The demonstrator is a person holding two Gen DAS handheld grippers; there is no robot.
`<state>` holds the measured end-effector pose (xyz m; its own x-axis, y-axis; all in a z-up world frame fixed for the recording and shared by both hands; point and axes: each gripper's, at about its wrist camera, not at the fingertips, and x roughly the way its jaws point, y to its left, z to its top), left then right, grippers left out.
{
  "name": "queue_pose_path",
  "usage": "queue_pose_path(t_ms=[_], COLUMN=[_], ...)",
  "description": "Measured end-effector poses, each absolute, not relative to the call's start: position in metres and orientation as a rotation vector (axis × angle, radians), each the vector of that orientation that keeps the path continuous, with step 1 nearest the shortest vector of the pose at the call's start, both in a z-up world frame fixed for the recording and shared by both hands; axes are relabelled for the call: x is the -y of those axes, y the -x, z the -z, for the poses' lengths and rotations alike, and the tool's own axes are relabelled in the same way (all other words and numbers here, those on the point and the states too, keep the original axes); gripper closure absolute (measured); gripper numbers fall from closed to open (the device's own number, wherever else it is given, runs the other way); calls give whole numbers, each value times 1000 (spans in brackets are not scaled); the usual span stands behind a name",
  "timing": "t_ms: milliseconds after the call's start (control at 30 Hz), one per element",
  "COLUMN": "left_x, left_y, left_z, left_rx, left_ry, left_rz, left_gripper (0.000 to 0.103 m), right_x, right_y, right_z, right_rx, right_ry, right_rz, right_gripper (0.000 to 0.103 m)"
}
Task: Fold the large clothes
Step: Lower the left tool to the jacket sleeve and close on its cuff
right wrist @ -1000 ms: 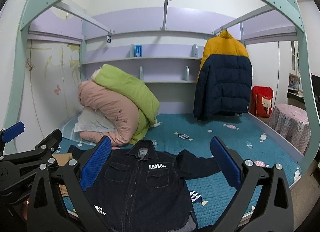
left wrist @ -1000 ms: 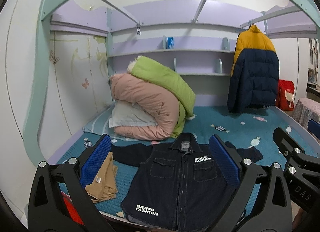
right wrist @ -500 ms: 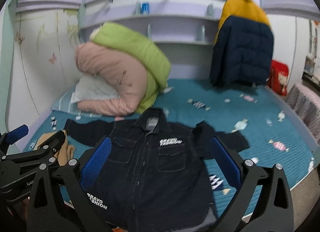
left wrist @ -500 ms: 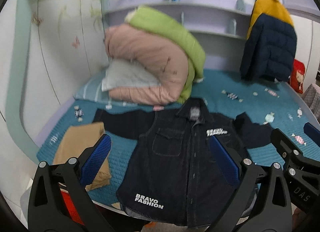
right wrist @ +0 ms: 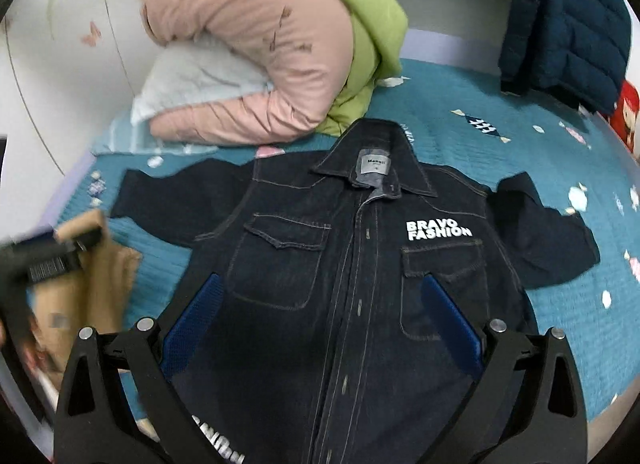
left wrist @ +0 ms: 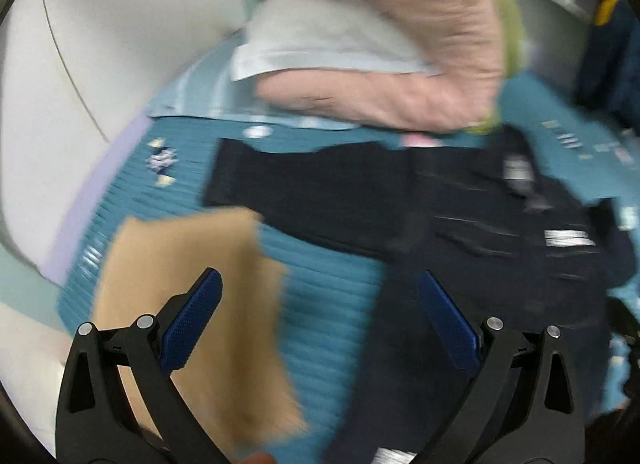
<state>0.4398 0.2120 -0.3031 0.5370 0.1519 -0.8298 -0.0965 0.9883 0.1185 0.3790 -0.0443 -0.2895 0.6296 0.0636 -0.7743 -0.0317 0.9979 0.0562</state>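
Jacket (right wrist: 352, 284) is lying flat, front up, on bed (right wrist: 460, 120). Left gripper (left wrist: 320, 324) and right gripper (right wrist: 324, 320) are hovering above, jaws spread, gripping nothing.

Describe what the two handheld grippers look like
Both the left gripper and the right gripper have black, triangular cut-out frames with silver bolts. Each finger carries a blue textured pad. No cables or sleeves are visible.
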Motion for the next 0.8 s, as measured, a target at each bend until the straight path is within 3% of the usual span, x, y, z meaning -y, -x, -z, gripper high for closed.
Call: queue_pose_path(t_ms=[200,367,633,800], left_x=[-323,-385,-414,-428], left_y=[-525,-576,-609,-608], left_z=[336,368,445,458], left_rx=[-1090,-1177,-1379,-1336], left_ry=[41,286,592,676], left_rz=[-250,-225,-199,-223], left_gripper=[5,5,5,10], right_x=[25,3,-17,-23], right_y=[-433,-467,-492,-501], right_z=[335,366,393,402], right_rx=[-896,-912,-935,-946], right_ry=[5,42,35,21], right_rz=[-47,-62,-120,-143], right_gripper=[7,7,7,7])
